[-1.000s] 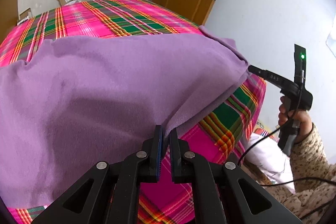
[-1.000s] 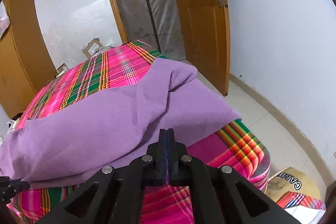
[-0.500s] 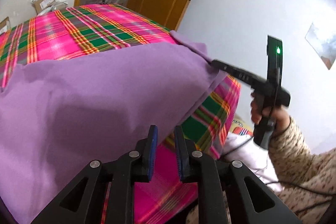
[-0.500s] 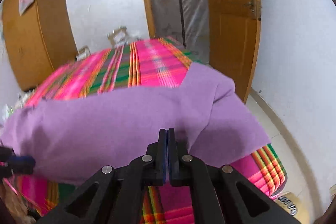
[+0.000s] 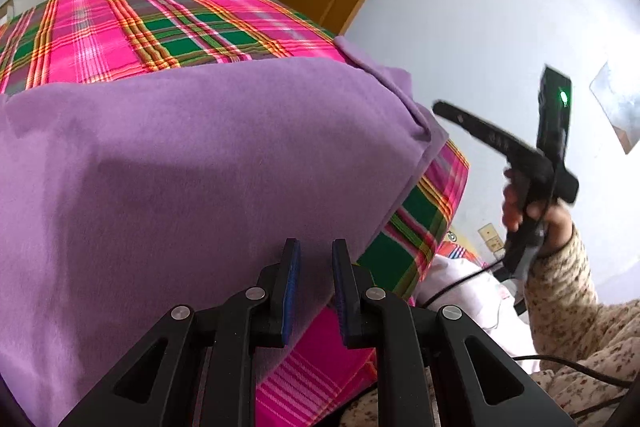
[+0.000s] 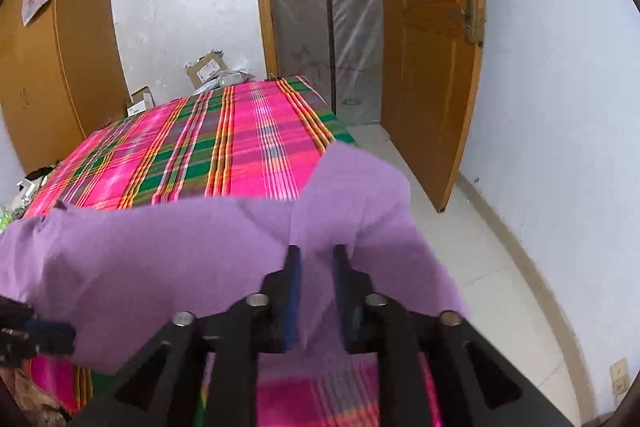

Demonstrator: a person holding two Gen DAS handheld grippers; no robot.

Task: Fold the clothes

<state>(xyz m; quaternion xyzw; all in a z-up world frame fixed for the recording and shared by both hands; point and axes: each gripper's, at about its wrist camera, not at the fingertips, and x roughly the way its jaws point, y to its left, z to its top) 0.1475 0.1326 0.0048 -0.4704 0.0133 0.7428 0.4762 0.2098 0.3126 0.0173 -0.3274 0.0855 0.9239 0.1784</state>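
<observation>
Both claws are seen parted: left gripper (image 5: 313, 259) stands apart, right gripper (image 6: 313, 267) is opening, nothing clamped. Purple cloth (image 5: 200, 167) is spread over the plaid bed (image 5: 160, 27).

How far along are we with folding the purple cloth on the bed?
Done: the purple cloth lies doubled over on the plaid bedspread, one corner still poking out at the far right. In hand: nothing; the left gripper is open and clear, and the right gripper is opening, cloth between its jaws. Left: tidy that corner and fold further.
</observation>
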